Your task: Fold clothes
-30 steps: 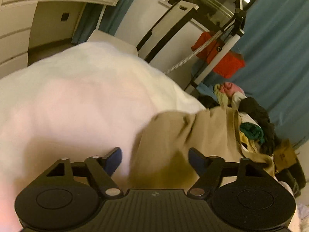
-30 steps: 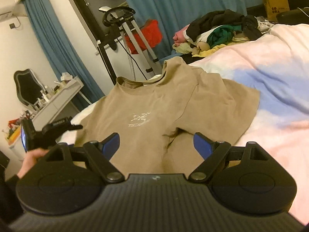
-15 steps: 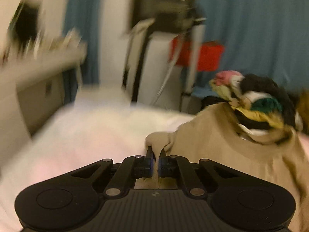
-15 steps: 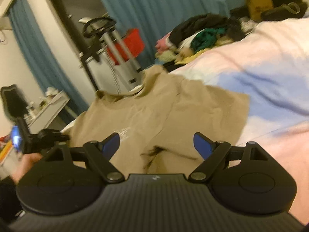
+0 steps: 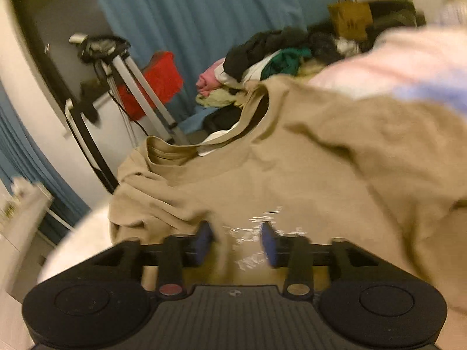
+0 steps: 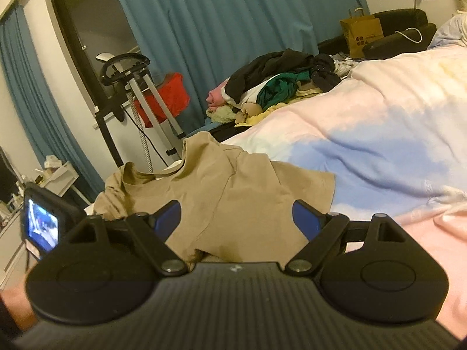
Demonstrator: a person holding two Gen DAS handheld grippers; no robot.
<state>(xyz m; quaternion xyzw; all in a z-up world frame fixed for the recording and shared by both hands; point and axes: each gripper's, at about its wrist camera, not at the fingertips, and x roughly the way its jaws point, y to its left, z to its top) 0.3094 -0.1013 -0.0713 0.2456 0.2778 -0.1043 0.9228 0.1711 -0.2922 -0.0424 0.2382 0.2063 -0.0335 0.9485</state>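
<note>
Opening, my left gripper [image 5: 236, 243] hovered over the crumpled tan cotton T-shirt [image 5: 292, 175], its pads clear of the cloth. My right gripper [image 6: 237, 218] stood spread wide, empty, above that shirt on the pink-and-blue quilted bedspread [image 6: 379, 134].

I see open duvet [image 6: 364, 134] to the right of the tan shirt [image 6: 233, 186]; at the far edge a clothes pile [image 6: 277, 87] blocks passage, with a steamer stand [image 6: 140, 93] far left.

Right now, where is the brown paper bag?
In the right wrist view, the brown paper bag stands far back on the right, against the blue curtain, beyond the clothes pile.
</note>
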